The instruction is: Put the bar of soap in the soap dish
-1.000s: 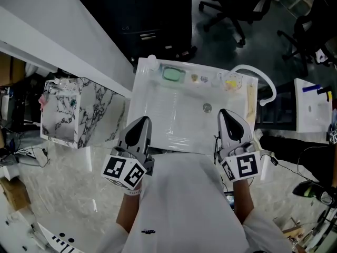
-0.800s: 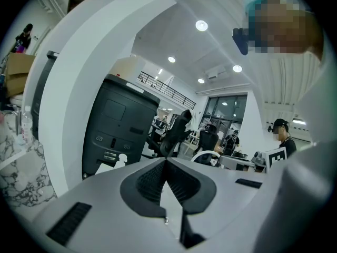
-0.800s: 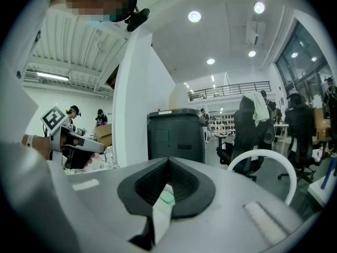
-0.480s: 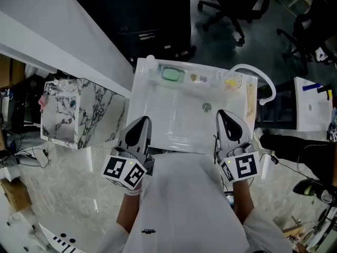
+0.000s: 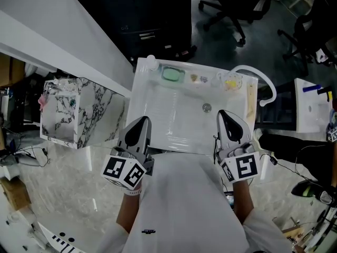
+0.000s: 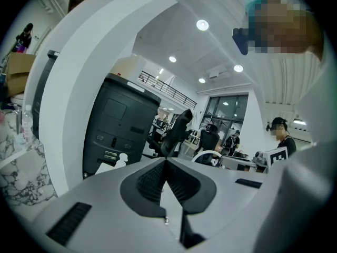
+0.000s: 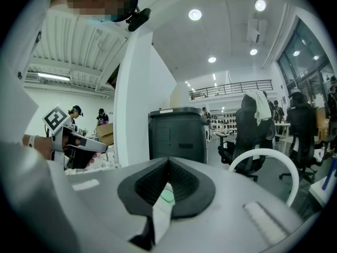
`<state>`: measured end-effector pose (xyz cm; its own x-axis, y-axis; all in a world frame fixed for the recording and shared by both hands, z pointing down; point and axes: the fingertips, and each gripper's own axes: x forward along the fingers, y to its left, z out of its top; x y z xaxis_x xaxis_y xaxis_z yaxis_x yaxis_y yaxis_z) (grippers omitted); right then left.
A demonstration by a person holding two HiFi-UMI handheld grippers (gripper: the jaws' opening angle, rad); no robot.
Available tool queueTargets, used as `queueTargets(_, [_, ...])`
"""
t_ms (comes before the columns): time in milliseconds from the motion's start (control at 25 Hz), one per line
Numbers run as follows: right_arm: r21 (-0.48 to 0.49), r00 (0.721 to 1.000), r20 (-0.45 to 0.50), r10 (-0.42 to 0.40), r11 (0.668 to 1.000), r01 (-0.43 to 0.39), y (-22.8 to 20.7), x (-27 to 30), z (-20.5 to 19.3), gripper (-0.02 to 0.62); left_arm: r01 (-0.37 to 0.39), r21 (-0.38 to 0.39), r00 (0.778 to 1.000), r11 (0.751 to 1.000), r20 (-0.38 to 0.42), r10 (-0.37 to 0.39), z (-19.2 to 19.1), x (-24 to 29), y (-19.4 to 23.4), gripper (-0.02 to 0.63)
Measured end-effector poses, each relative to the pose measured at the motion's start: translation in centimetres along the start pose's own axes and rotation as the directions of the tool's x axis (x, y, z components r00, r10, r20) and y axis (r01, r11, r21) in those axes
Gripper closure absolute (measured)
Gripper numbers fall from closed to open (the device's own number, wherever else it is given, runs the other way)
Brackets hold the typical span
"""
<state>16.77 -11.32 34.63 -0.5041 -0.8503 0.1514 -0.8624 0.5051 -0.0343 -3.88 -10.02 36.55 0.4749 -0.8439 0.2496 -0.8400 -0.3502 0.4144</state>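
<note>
hovering at the near edge of the white sink (image 5: 179, 109), the left gripper (image 5: 141, 123) and the right gripper (image 5: 227, 116) both have their jaws pressed together on nothing. a green bar (image 5: 172, 74), probably the soap, lies on the sink's far edge toward its left corner, inside a paler rim. i cannot tell whether that rim is the soap dish, so the task may be finished or unstarted.

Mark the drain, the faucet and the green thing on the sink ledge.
drain (image 5: 207, 108), head view, its centre.
faucet (image 5: 267, 80), head view, the curve of the spout.
green thing (image 5: 172, 74), head view, its middle.
</note>
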Motion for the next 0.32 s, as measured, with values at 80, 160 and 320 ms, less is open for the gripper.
queueTargets(80, [0.0, 1.0, -0.002, 0.001, 1.0, -0.001, -0.03, 0.05, 0.01, 0.583, 0.002, -0.003, 1.0, 1.0, -0.002, -0.002, -0.01, 0.07, -0.02, 0.601])
queueTargets(160, [-0.001, 1.0, -0.002, 0.001, 1.0, -0.001, -0.08, 0.12, 0.04, 0.583, 0.003, -0.007, 1.0, 1.0, -0.002, -0.003, 0.0, 0.16, -0.01, 0.601])
queueTargets(320, [-0.001, 1.0, -0.007, -0.001, 1.0, 0.001, -0.17, 0.24, -0.08, 0.583, 0.004, 0.009, 1.0, 1.0, -0.008, -0.004, 0.29, 0.4, -0.03, 0.601])
